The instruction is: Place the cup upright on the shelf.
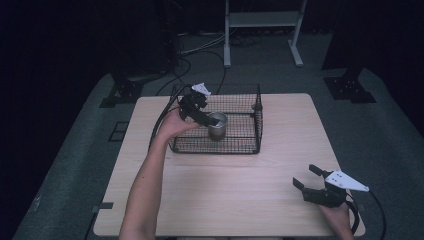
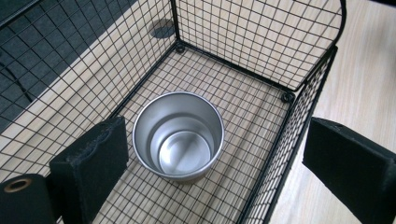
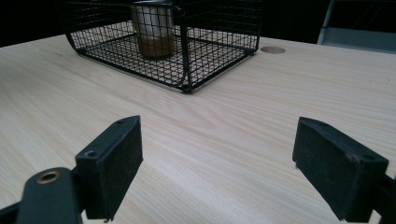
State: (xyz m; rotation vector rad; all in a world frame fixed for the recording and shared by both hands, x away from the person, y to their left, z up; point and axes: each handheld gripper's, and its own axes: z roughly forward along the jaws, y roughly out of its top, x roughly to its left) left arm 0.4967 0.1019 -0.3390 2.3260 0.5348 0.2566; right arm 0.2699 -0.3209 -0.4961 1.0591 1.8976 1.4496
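Note:
A shiny metal cup (image 1: 217, 125) stands upright and empty on the floor of a black wire basket (image 1: 240, 147) at the back middle of the table. My left gripper (image 1: 205, 118) hovers open over the basket's left part, just left of the cup. In the left gripper view the cup (image 2: 178, 135) lies below and between the wide-apart jaws of the left gripper (image 2: 215, 140), untouched, inside the basket (image 2: 280, 51). My right gripper (image 1: 306, 176) is open near the table's front right corner. The right gripper (image 3: 217, 135) faces the basket (image 3: 187, 56) and cup (image 3: 153, 28) from afar.
The light wooden table (image 1: 225, 195) has a small round hole (image 3: 272, 49) beyond the basket. Cables (image 1: 185, 65) and a white rack's legs (image 1: 262, 20) are on the dark floor behind the table.

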